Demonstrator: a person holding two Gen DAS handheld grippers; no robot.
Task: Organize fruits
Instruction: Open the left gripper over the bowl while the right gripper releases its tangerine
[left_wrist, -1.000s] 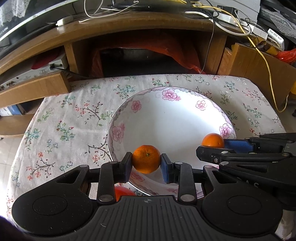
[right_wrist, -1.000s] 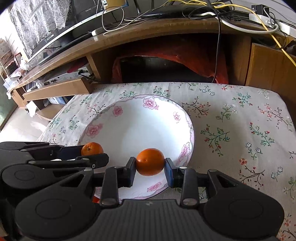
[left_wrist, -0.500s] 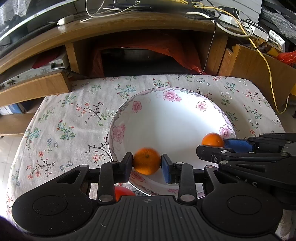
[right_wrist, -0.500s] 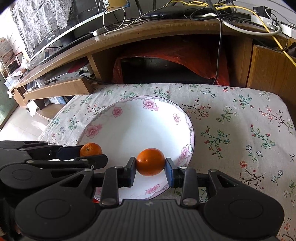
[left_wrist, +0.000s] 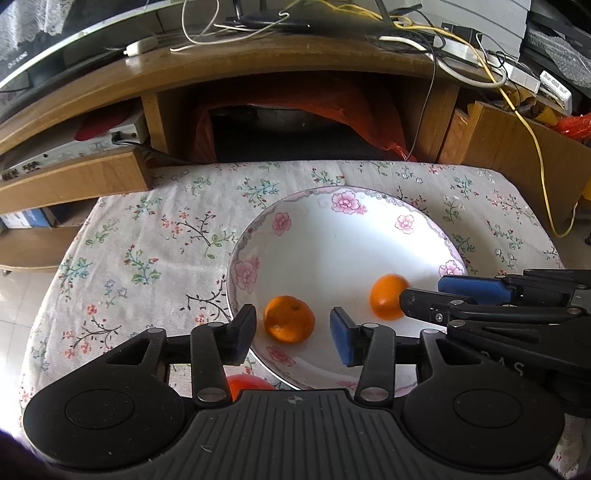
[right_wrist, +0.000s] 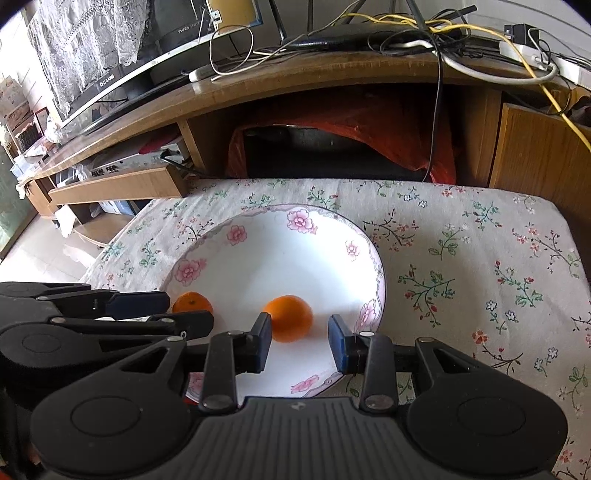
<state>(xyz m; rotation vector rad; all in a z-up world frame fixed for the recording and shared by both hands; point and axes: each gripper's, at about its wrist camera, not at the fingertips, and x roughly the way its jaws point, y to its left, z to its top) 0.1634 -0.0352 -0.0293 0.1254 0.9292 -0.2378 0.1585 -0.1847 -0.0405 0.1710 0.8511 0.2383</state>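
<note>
both hand-held grippers, left (left_wrist: 291, 332) opening and right (right_wrist: 299, 341) parted, are standing clear of oranges (left_wrist: 289, 319) (right_wrist: 289, 318) lying in the plate (left_wrist: 343, 236), where either fruit risks rolling into the other or against a withdrawing pad.

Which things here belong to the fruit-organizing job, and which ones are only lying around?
Belong to the job:
- left orange, lying in the plate
- right orange, also in the plate
- flowered plate
- red fruit, half hidden beside the plate

Just lying about:
- flowered tablecloth
- wooden TV stand
- yellow cable
- orange-red bag
</note>
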